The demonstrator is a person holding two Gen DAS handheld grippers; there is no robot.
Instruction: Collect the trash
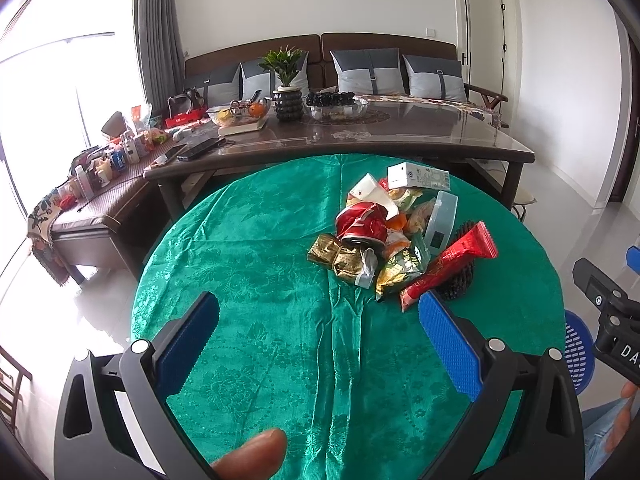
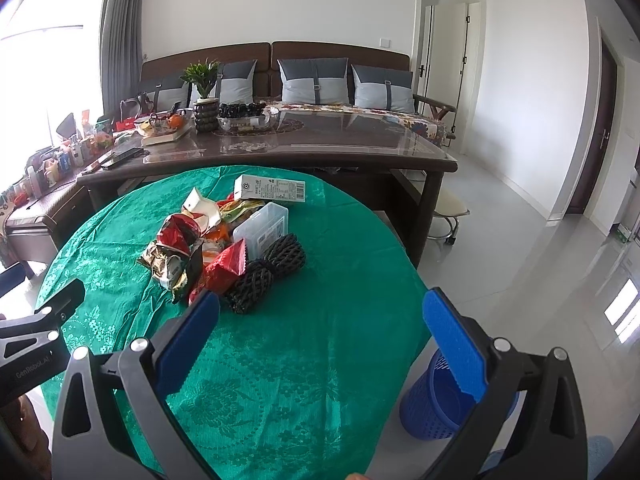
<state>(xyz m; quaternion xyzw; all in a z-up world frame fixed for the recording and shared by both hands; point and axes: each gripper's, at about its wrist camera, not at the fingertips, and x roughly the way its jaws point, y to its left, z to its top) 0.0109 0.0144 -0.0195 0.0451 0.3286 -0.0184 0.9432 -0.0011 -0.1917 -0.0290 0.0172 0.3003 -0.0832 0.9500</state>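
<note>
Both my jaws are spread wide with nothing in them, left gripper [image 1: 320, 332] and right gripper [image 2: 320, 328] hovering over the green desk [image 1: 260, 240]. Trash pile [image 1: 400, 236] sits mid-desk, wrappers overlapping so much I can't separate them. Blue bin [image 2: 432, 412] half hidden behind my right jaw.

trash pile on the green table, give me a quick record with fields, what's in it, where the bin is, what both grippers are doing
surface: round table with green cloth
pile: crushed red can, red wrapper, gold wrappers, white carton, clear plastic box, black foam nets
bin: blue basket on the floor, right of the table
left gripper: open, empty, short of the pile
right gripper: open, empty, short of the pile
collected: nothing visibly in the bin yet
</note>
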